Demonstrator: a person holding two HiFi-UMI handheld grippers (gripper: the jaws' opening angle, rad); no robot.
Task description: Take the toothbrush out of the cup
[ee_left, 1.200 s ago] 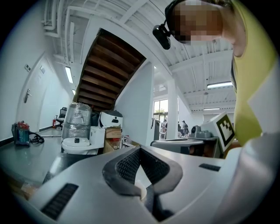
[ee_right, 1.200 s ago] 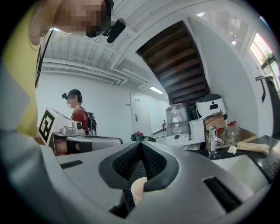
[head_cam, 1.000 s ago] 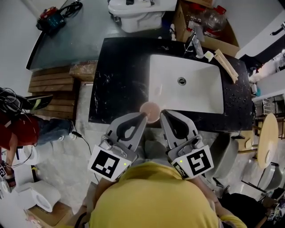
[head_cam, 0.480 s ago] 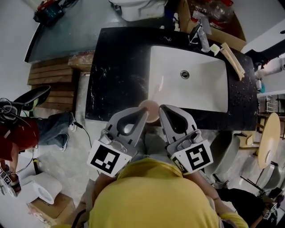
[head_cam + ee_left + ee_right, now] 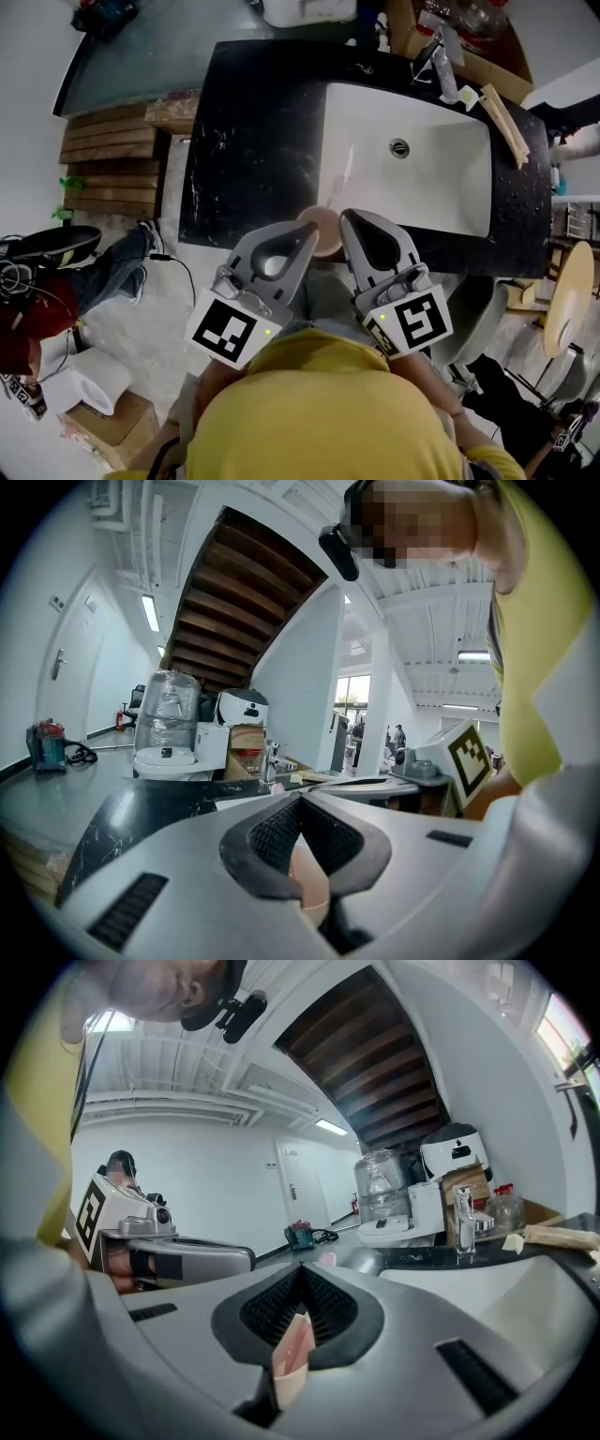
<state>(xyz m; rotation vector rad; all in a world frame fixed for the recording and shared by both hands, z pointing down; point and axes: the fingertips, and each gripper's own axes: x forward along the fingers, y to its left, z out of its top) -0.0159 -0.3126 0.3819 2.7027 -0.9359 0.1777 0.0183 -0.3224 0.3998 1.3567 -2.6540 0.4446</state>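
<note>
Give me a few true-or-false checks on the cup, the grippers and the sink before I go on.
1. The left gripper and the right gripper both grip the pink cup. True.
2. The pink cup stands inside the white sink. False: it is at the front edge of the black counter, outside the basin.
3. The right gripper's jaws are wide open. False: they are shut on the cup's wall.
4. The faucet is on the far side of the sink from the cup. True.
</note>
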